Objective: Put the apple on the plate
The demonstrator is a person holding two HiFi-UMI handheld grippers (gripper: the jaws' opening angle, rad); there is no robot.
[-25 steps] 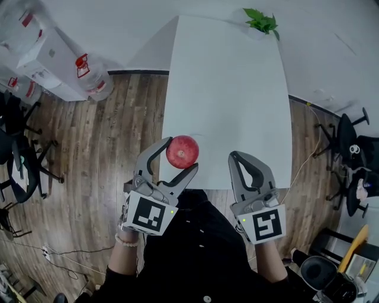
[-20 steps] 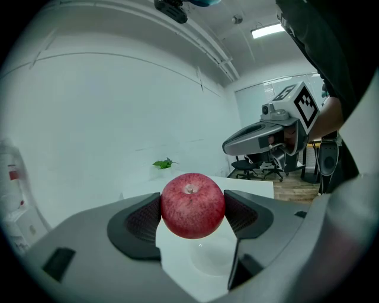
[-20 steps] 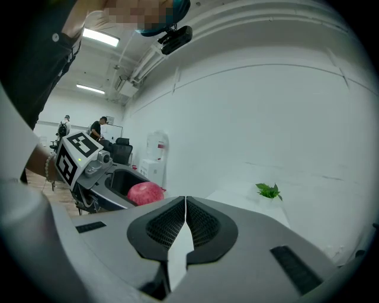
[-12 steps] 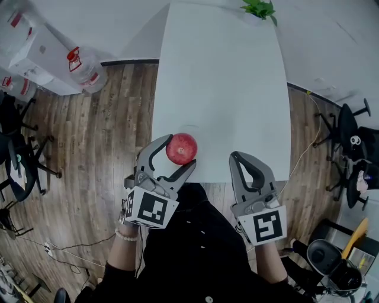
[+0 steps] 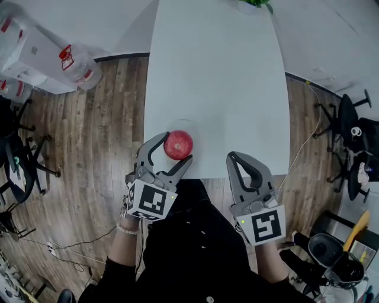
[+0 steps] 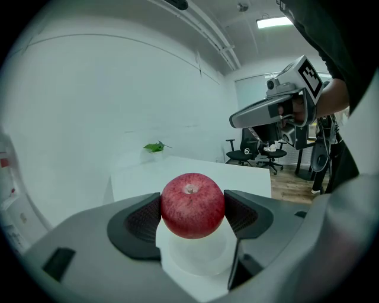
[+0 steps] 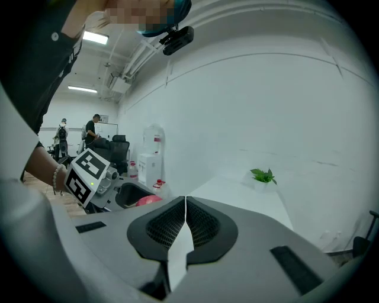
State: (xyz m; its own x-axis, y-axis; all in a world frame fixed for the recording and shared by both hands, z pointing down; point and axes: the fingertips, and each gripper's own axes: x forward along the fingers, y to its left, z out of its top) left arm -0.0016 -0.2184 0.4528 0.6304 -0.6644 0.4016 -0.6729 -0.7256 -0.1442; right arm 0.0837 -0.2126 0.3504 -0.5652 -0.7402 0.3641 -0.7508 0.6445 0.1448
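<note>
A red apple is held between the jaws of my left gripper above the near left corner of the white table. In the left gripper view the apple is pinched at both sides by the dark pads, stem end up. Right under it lies a small white plate, faint against the table; its rim barely shows in the head view. My right gripper hovers at the table's near edge, its jaws pressed together on nothing. From there the apple shows at the left.
A small green plant stands at the table's far end. Water bottles and boxes sit on the wooden floor at the left. Office chairs stand at the right. A person's dark clothing fills the bottom of the head view.
The head view has shifted, so the table reaches nearer and further left. The left gripper keeps its hold on the apple, now slightly lower over the plate. The right gripper stays shut.
</note>
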